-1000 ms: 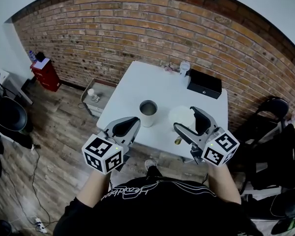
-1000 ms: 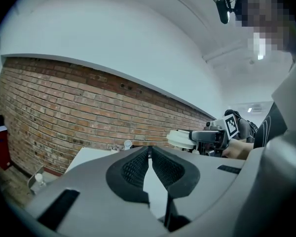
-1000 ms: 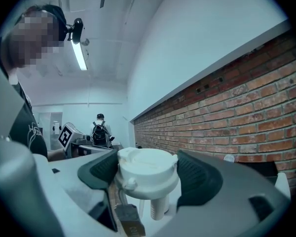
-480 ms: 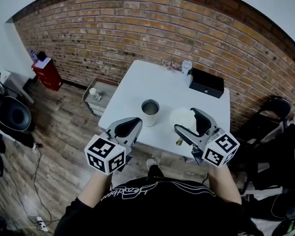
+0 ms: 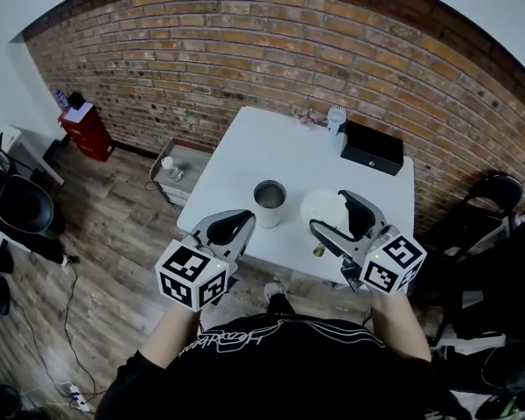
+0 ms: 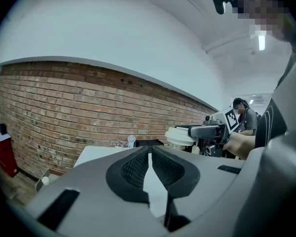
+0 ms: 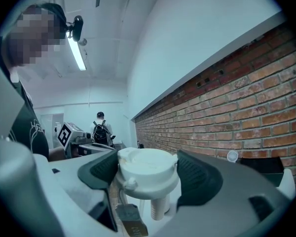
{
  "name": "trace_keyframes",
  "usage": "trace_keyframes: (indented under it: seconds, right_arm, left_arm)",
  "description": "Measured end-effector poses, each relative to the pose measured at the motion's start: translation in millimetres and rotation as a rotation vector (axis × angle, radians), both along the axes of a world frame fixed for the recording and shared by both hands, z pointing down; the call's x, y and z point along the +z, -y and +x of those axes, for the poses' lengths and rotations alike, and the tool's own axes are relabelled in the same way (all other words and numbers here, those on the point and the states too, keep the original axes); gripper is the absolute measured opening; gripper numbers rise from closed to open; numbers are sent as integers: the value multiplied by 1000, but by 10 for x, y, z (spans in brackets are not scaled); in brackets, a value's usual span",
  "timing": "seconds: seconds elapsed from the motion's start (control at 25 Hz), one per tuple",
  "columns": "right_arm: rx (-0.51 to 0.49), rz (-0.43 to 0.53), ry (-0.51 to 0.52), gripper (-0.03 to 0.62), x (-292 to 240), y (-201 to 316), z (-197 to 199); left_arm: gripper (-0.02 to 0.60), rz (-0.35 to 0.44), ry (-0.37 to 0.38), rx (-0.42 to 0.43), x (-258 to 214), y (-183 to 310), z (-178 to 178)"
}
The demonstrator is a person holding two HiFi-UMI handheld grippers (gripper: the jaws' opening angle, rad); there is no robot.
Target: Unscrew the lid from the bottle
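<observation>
The bottle (image 5: 269,202), a white tumbler with a metal inside, stands open and upright on the white table (image 5: 262,151) near its front edge. Its white lid (image 5: 322,206) is off it and held to the right of it, with my right gripper (image 5: 334,213) shut on it. In the right gripper view the lid (image 7: 147,171) fills the gap between the pads, a straw stub and a small tag hanging below it. My left gripper (image 5: 231,227) hovers at the table's front left, left of the bottle, shut and empty. In the left gripper view the pads (image 6: 136,168) meet.
A black box (image 5: 372,149) and a small white fan (image 5: 335,116) sit at the table's far right. A low cart (image 5: 177,166) stands left of the table, a red cabinet (image 5: 81,129) farther left, a black chair (image 5: 490,191) to the right. A brick wall runs behind.
My left gripper has drifted slightly to the right. The right gripper still holds the lid in about the same place.
</observation>
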State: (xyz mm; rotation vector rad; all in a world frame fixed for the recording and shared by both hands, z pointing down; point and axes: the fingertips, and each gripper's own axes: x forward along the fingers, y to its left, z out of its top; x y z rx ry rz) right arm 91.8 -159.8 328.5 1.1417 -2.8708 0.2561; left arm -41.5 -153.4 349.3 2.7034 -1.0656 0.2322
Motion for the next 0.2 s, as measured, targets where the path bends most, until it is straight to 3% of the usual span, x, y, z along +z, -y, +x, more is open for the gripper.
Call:
trace_keyframes:
  seconds: [0.2]
  right_arm:
    - [-4, -5, -4, 370, 2, 86, -4]
  left_arm:
    - [44, -12, -1, 14, 5, 91, 35]
